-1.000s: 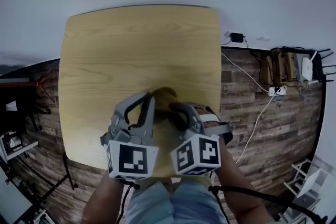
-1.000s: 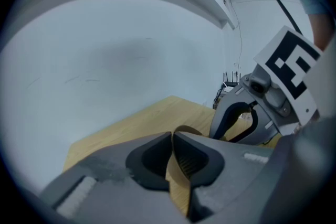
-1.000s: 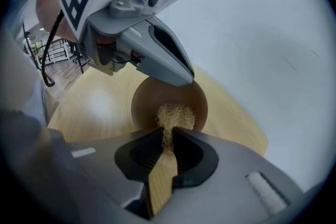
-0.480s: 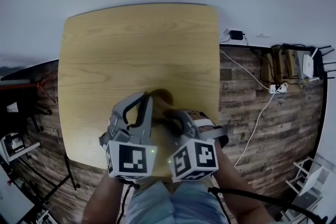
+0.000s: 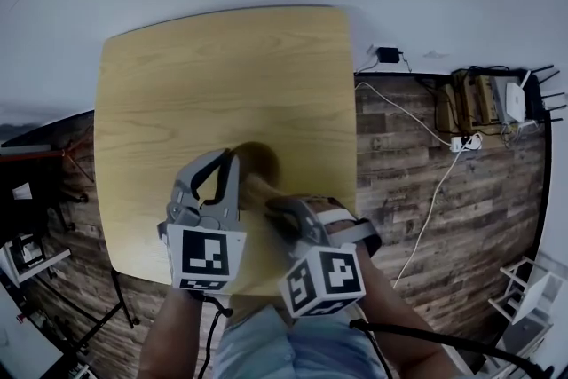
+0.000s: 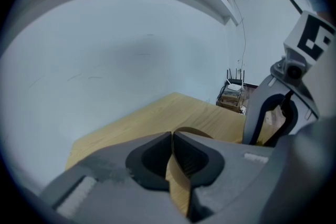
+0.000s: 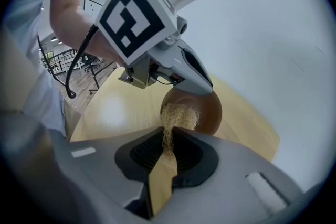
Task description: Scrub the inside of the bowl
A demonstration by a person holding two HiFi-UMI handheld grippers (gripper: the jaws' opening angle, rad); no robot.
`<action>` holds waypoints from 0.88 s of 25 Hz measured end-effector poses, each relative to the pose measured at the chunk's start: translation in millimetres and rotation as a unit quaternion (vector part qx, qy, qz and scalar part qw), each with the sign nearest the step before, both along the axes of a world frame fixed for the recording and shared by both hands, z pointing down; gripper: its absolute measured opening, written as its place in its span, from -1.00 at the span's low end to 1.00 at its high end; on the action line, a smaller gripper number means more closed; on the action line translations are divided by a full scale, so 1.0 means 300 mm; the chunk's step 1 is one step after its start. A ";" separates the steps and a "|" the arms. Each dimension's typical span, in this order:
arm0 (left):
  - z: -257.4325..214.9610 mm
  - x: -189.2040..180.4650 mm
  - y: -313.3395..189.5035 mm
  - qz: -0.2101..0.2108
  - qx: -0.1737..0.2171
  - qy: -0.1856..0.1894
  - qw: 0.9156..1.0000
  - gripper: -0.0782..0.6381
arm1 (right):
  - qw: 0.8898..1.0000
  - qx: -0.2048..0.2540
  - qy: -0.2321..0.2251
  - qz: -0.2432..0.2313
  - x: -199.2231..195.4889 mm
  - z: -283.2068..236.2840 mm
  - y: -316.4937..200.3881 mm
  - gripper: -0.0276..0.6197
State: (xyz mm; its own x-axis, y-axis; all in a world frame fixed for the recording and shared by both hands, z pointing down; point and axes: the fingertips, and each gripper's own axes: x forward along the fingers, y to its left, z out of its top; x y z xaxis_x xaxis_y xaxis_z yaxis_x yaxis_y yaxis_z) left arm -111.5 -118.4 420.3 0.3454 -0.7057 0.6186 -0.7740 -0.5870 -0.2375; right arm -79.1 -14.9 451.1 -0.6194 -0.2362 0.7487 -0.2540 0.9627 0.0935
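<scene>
The left tongs (image 6: 172, 138) are closed on the thin rim of the round brown wooden bowl (image 7: 210, 107), which sits on the light wooden table (image 5: 222, 75) towards its near edge; the right tongs (image 7: 168, 138) pinch a straw-coloured fibrous scrubber (image 7: 179, 117); its frayed end lies against the bowl's inside, just beside the left tongs.

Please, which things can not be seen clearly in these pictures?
1. Inside of the bowl: head view, blurred and partly behind the left gripper.
2. Whether the scrubber touches the bowl's wall: right gripper view, its own fibres cover that spot.
3. Most of the bowl: left gripper view, under the jaws; only the rim shows.
</scene>
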 end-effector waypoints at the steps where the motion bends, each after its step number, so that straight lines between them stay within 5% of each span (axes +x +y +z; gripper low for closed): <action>1: 0.001 -0.001 0.001 -0.002 -0.001 0.001 1.000 -0.68 | 1.000 0.001 0.000 0.001 0.007 -0.004 0.006 -0.75; 22: 0.010 -0.008 0.017 -0.041 -0.009 0.000 0.999 -0.68 | 0.992 0.056 -0.006 0.113 0.185 -0.122 -0.034 -0.74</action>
